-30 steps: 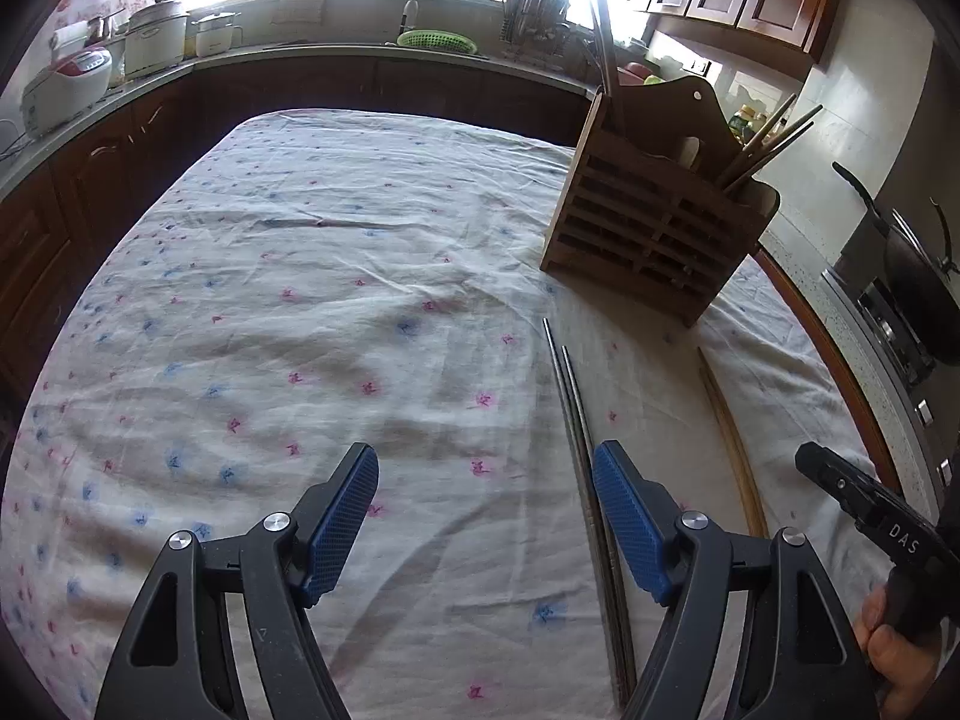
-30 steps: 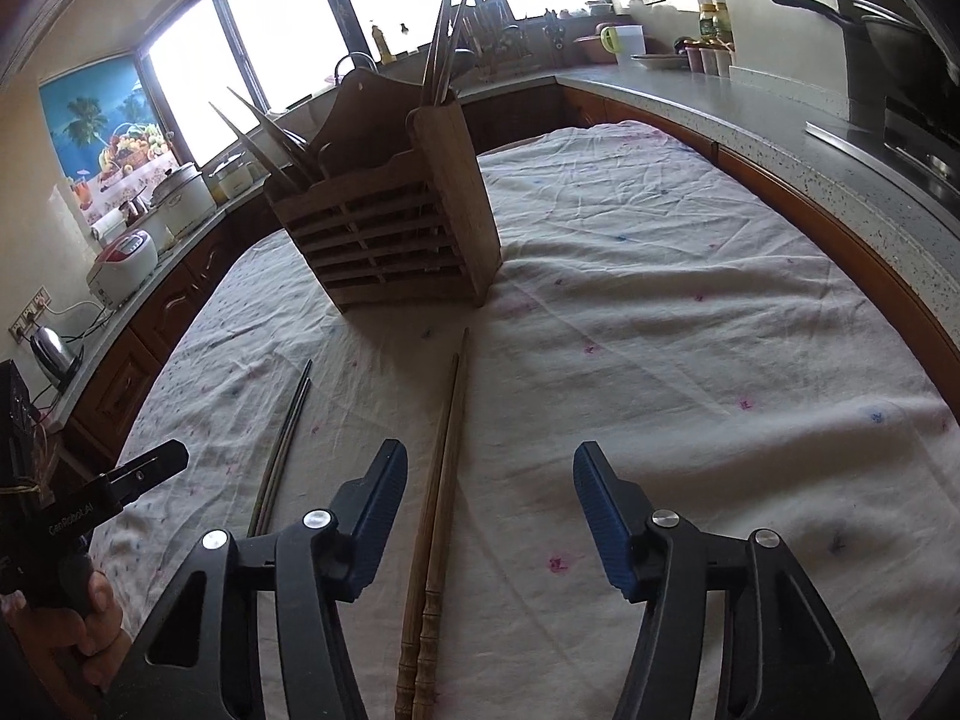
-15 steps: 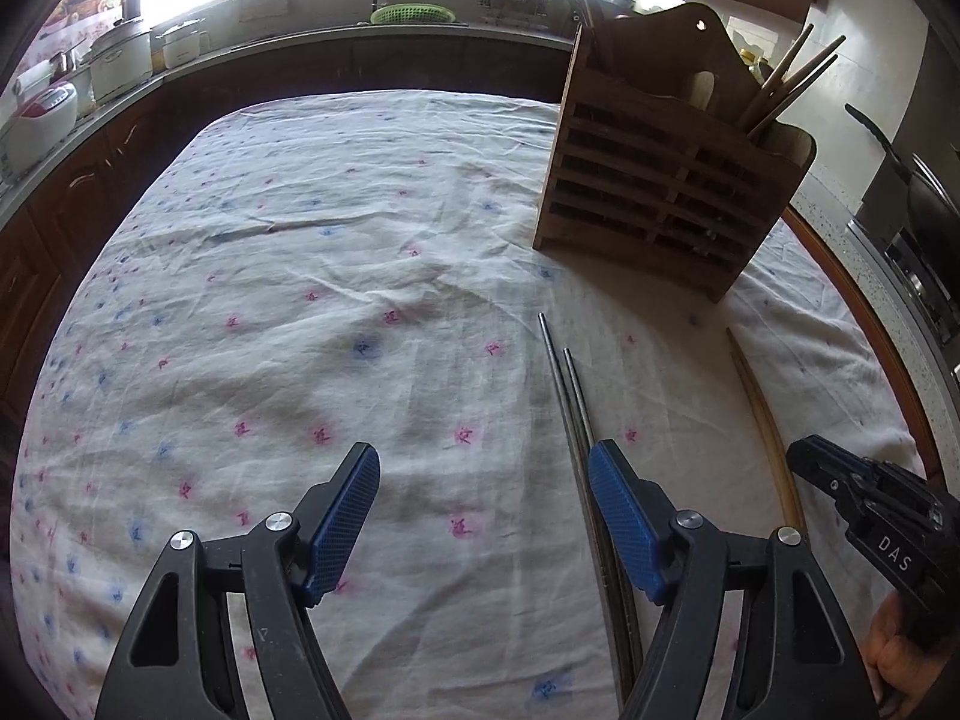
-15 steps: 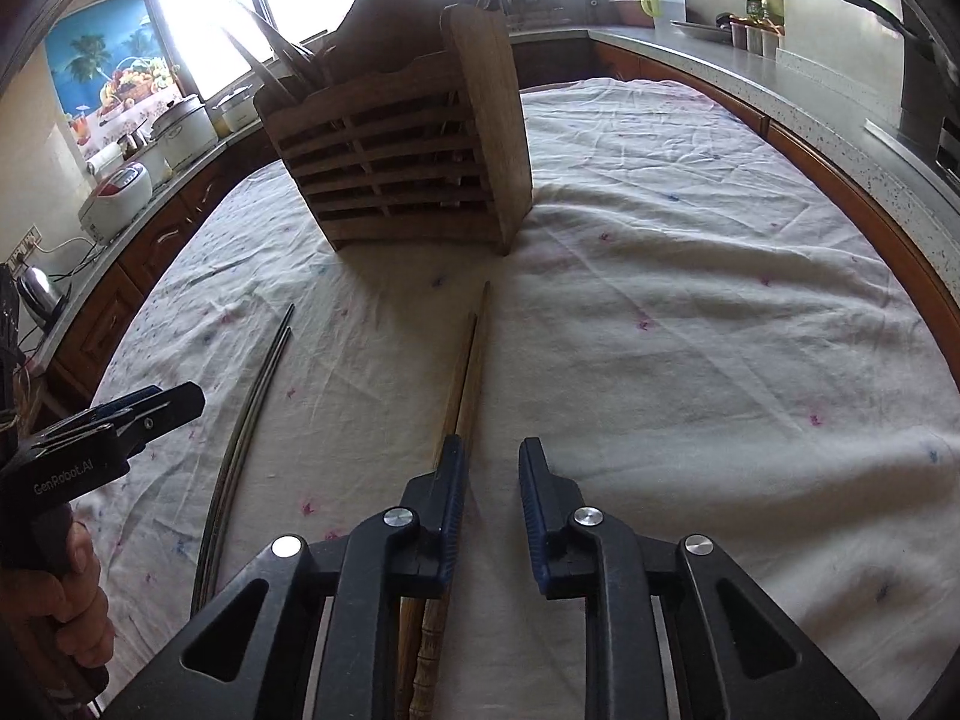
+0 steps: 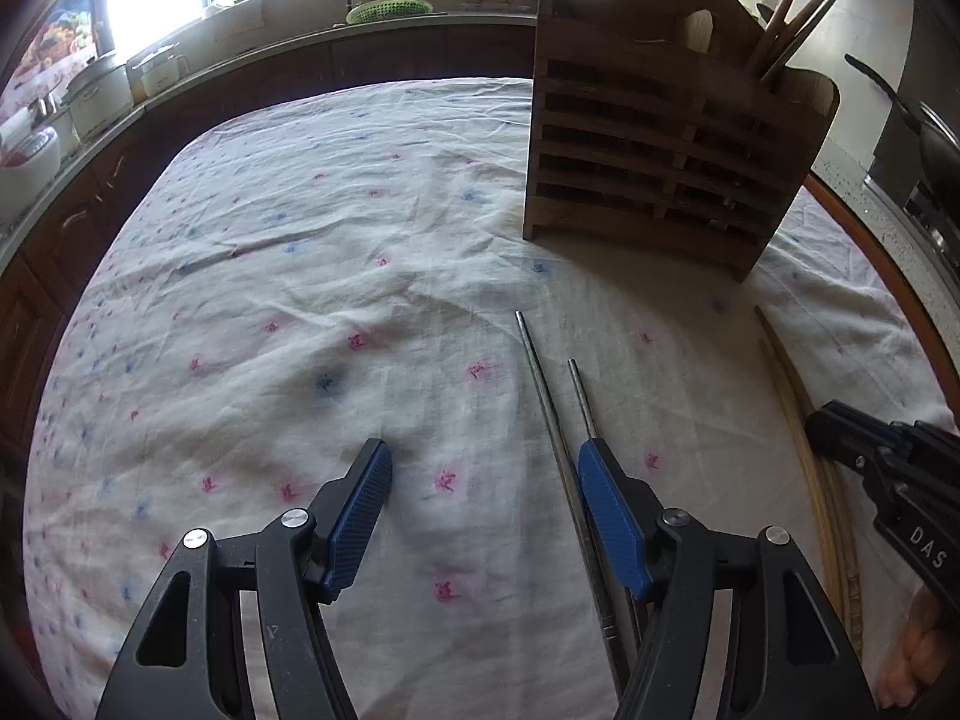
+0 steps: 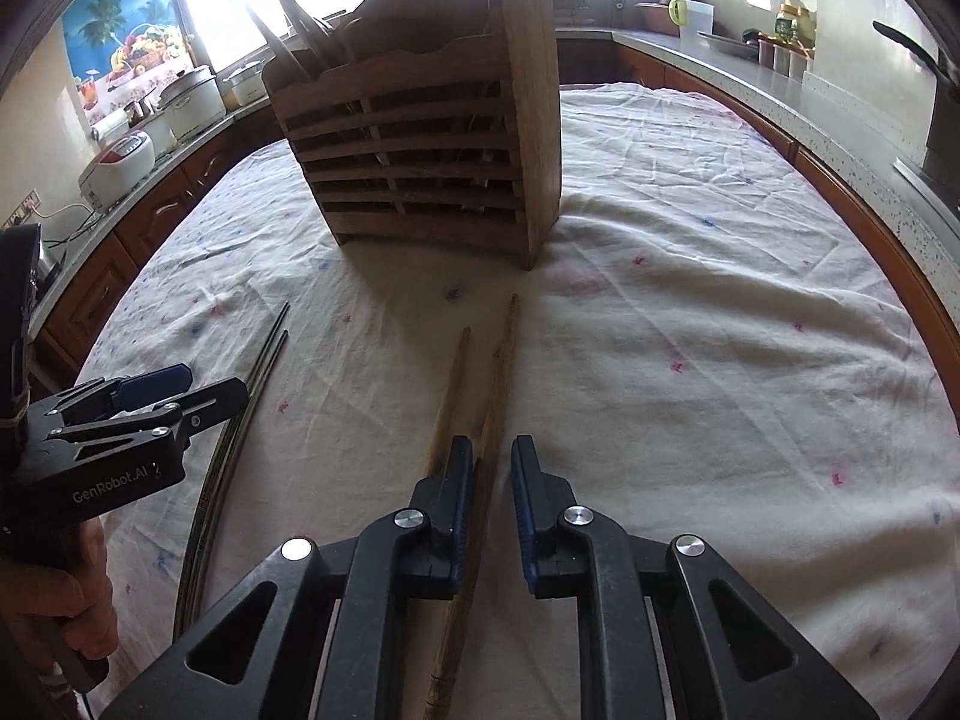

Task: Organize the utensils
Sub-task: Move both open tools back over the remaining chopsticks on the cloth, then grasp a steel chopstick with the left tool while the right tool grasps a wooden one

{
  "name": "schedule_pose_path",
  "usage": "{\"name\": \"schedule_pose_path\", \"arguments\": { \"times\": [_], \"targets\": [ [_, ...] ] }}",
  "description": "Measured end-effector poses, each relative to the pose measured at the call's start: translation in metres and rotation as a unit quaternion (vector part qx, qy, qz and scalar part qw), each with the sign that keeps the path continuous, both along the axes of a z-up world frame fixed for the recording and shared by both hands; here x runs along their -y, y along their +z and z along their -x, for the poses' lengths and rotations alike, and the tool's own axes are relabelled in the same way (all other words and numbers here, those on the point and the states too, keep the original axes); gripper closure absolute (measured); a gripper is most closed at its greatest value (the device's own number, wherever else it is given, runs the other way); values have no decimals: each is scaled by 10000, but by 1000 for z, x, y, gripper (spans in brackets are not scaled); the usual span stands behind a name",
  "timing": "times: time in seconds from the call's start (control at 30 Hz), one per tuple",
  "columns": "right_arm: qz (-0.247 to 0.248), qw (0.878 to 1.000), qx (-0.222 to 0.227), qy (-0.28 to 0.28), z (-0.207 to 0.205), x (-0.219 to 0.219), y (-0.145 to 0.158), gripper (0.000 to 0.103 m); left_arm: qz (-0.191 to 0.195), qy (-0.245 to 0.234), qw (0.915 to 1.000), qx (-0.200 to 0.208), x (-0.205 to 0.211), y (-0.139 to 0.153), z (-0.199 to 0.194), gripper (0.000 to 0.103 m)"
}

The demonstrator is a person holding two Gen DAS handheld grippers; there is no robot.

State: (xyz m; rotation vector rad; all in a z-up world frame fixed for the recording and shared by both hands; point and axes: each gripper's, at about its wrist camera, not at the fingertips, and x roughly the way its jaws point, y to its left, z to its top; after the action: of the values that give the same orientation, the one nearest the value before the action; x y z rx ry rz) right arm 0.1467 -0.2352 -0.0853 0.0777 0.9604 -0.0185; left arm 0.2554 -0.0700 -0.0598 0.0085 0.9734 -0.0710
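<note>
A pair of metal chopsticks lies on the flowered cloth; it also shows in the right wrist view. My left gripper is wide open above the cloth, its right finger over the chopsticks. A pair of wooden chopsticks lies to the right, also seen in the left wrist view. My right gripper is narrowed to a small gap low over them; one stick runs between the jaws, the other under the left finger. The wooden utensil holder stands upright beyond, several utensils in it.
The table's wooden rim curves along the right. Kitchen counters ring the table, with rice cookers at the left, a sink and green basket at the back, and a pan on the stove at the right.
Both grippers have moved forward and lower toward the holder. My right gripper closed from wide open to a narrow gap over the wooden chopsticks. My left gripper stayed open.
</note>
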Motion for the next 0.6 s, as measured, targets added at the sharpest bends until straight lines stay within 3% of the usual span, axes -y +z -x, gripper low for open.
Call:
{"name": "schedule_pose_path", "arguments": {
  "times": [0.23, 0.33, 0.5, 0.6],
  "targets": [
    [16, 10000, -26, -55, -29, 9, -1, 90, -65, -105, 9999, -3, -1, -3, -25, 46],
    [86, 10000, -16, -32, -44, 8, -2, 90, -75, -179, 9998, 32, 2, -4, -33, 57],
    [239, 9997, 101, -10, -54, 3, -5, 89, -51, -455, 9989, 99, 11, -4, -37, 93],
    [331, 9994, 130, 21, -52, 1, -6, 91, -133, -535, 9984, 136, 14, -5, -37, 97]
  ]
}}
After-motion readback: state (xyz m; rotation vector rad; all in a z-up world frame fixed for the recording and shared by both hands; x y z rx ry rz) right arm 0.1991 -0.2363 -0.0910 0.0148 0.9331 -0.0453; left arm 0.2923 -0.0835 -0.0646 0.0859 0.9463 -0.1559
